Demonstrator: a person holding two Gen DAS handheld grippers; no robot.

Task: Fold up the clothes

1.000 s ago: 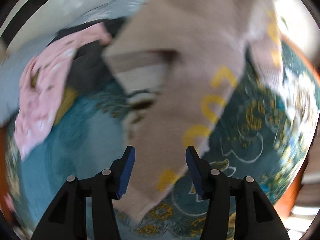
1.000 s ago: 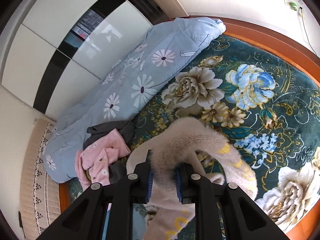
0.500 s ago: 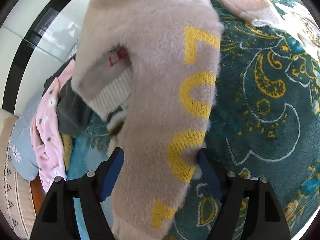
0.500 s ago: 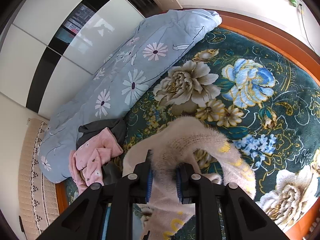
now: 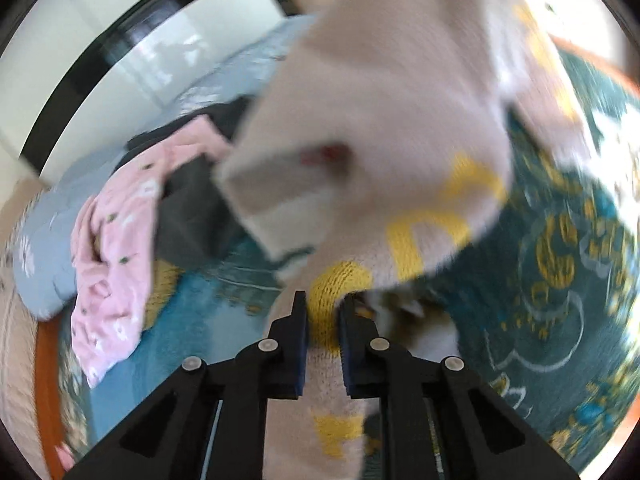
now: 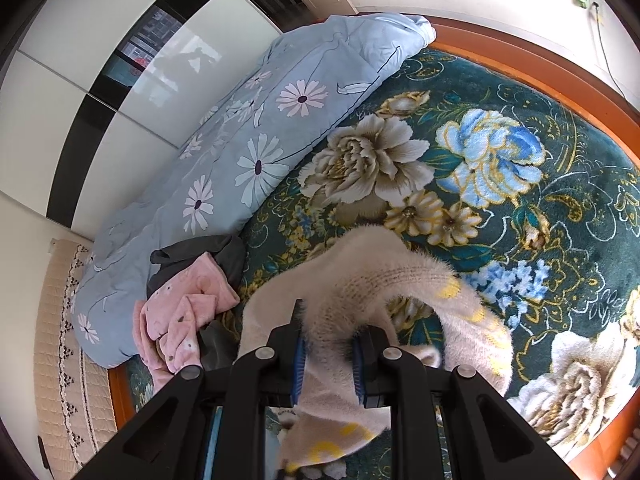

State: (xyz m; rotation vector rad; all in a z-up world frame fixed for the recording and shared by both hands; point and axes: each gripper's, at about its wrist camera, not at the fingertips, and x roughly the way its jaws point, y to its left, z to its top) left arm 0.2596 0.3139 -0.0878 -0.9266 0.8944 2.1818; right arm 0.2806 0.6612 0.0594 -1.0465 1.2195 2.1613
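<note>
Sweater, fuzzy cream knit with yellow letters, hangs in the air above the green floral bedspread, strung between both claws, not lying flat. The right claw is clamped on a thick bunched fold of it, and from there the knit arches over and droops down past the fingers. The left claw is closing on a yellow-lettered part lower down, with that knit pinched between its pads; the rest of the garment rises up and away from it toward the top of the left wrist view, which is blurred. So the sweater's long axis runs roughly up and down, from the right claw's hold down to the left's. My judgement is that laying it out turns on drawing the two holds apart so that this axis stretches along the open bedspread, clear of the pink garment and dark garment heaped beside the blue daisy quilt.
</note>
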